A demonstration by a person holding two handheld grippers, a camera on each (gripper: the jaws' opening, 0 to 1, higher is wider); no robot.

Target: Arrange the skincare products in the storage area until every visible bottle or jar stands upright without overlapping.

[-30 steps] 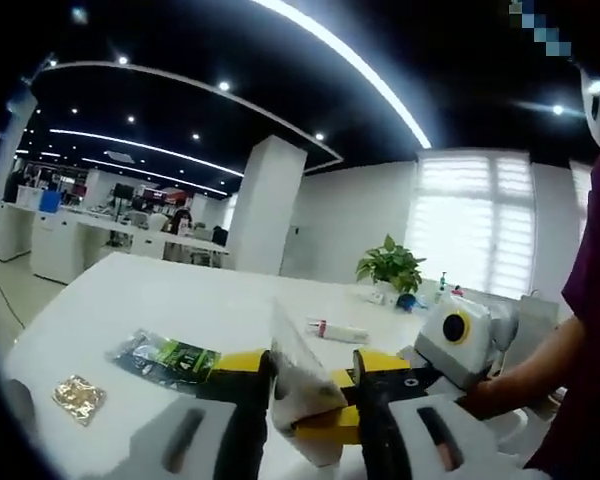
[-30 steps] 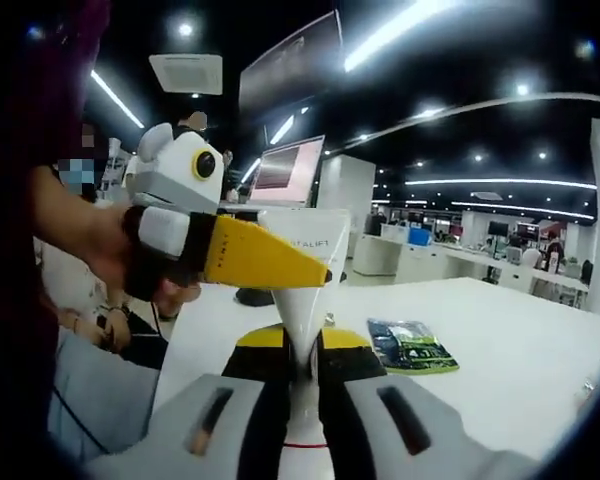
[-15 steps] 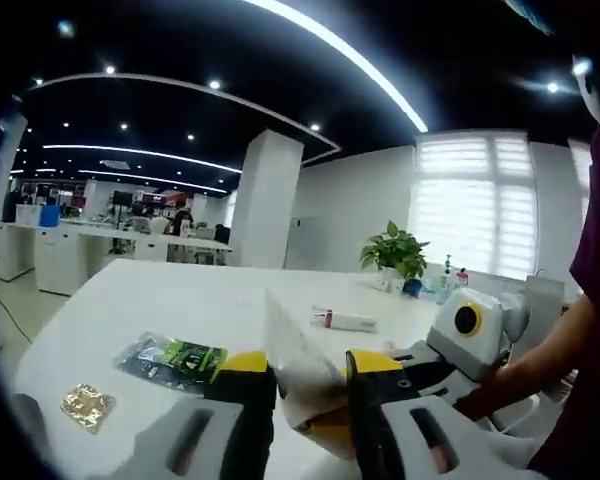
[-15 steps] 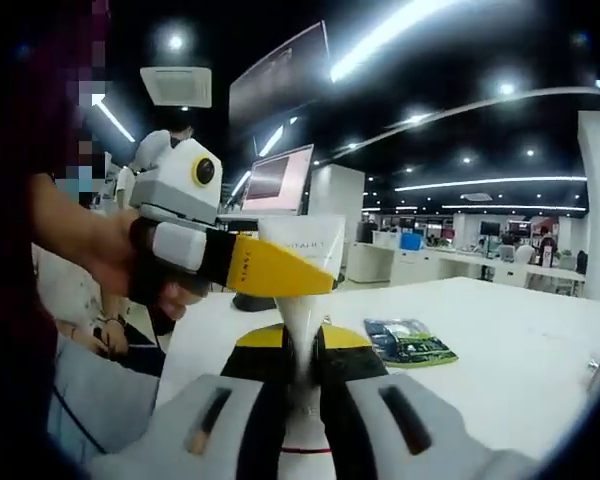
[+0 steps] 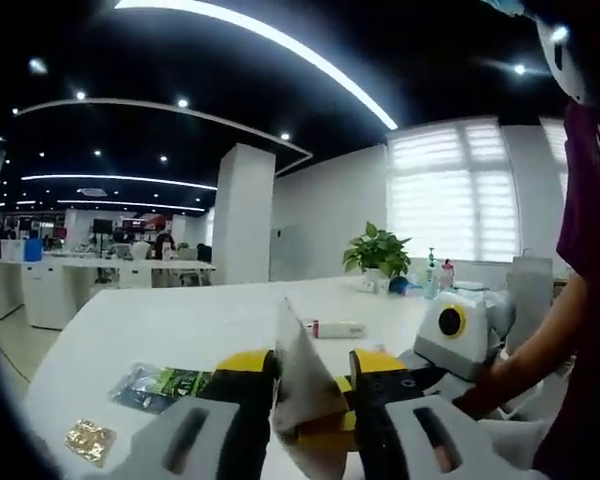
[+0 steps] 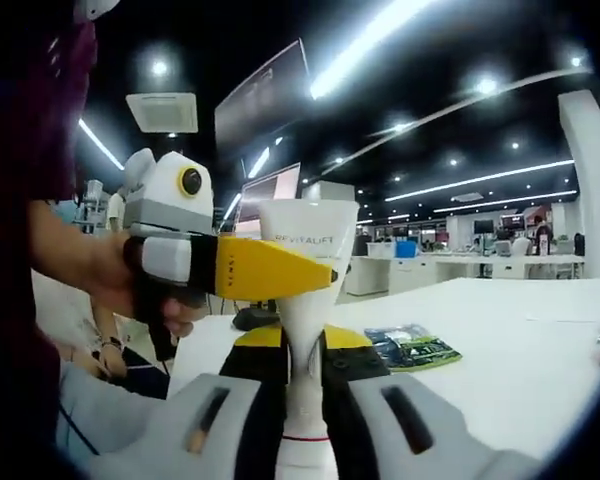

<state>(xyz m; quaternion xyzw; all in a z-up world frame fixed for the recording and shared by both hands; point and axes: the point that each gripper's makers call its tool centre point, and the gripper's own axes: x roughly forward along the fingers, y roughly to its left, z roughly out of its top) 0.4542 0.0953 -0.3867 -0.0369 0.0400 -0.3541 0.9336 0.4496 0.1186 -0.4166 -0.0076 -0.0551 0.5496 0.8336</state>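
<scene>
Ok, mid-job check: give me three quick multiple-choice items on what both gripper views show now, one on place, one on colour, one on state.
1. The green sachet lies:
A. on the white table
B. between the jaws
C. in a basket

2. The jaw tips are:
A. blue
B. yellow
C. red

3. The white tube is:
A. lying loose
B. held by both grippers
C. capped on a shelf

Answers: 1 A, the green sachet lies flat on the white table. 2 B, yellow shows on both grippers. 3 B, the right gripper and left gripper both clamp the white tube.
</scene>
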